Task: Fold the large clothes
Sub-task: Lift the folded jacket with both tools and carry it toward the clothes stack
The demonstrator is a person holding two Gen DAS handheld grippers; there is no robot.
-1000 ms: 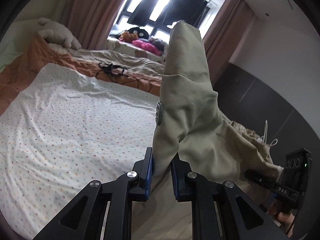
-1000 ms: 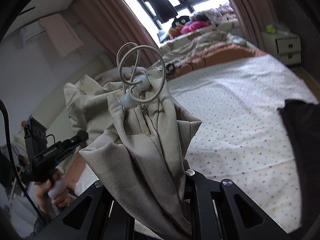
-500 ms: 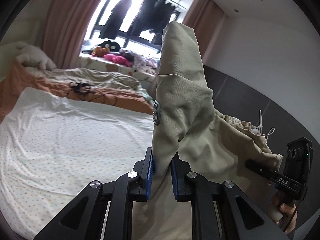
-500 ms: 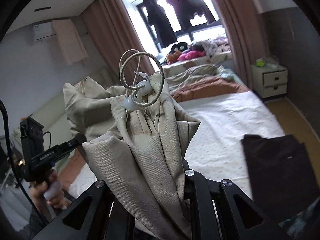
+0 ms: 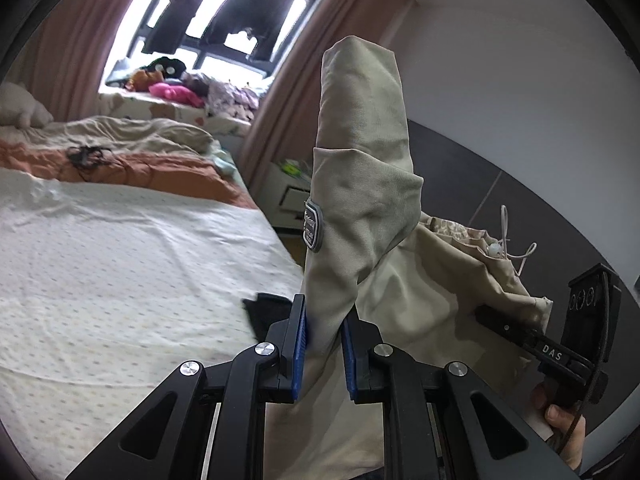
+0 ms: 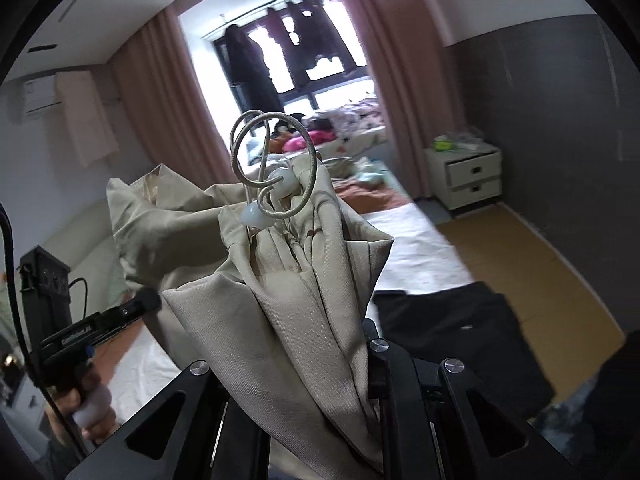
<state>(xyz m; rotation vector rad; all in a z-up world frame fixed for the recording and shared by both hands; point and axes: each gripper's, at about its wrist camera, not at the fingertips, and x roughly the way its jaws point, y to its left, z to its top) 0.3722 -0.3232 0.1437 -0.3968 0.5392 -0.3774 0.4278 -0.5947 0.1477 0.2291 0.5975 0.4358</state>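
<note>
Both wrist views close behind tongs, facing window (image 5: 224, 20); share bed (image 5: 120, 260), beige garment (image 6: 280, 280).

The bed (image 5: 120, 248) carries a white sheet with small coloured dots. At its head end lies a rumpled orange blanket (image 5: 160, 172) with a beige one (image 5: 132, 132) bunched beyond it, and a black tangle of cord (image 5: 86, 156) rests on the orange. Past the head of the bed, a window ledge holds a heap of pink and patterned things (image 5: 176, 92), with dark clothes (image 6: 256, 68) hanging in the bright window (image 5: 224, 20) above. Pink curtains (image 6: 404, 60) frame it. Beside the bed stands a white two-drawer nightstand (image 6: 468, 176). A black garment (image 6: 460, 316) lies on the bed's near corner.
</note>
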